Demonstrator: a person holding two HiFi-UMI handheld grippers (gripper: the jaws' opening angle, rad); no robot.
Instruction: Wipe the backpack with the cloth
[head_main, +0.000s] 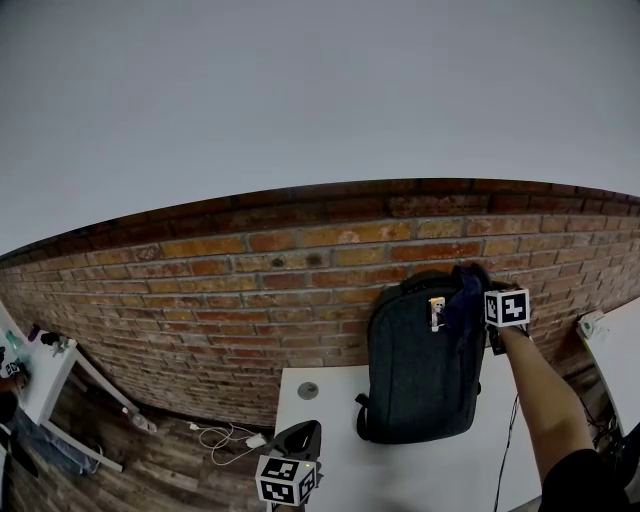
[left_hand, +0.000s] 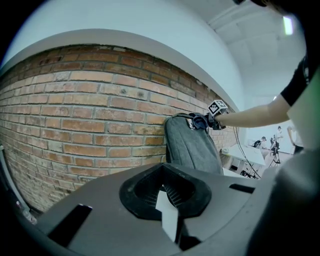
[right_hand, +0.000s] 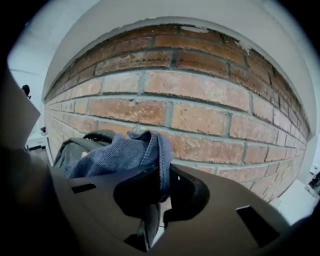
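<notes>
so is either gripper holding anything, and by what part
The right gripper is shut on the blue cloth, pinching it by a hemmed edge. The left gripper holds nothing.

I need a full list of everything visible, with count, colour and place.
backpack: one, dark grey, upright on table, against wall
cloth: one, blue, at backpack's top, in right tongs
table: one, white, before the wall
brick wall: one, red-brown, behind
disc: one, grey, on the table, left of backpack
cable: one, white, on floor, left
left tongs: one, black, shut, empty, by table's left edge
right tongs: one, black, shut on the cloth
arm: one, behind the right tongs
</notes>
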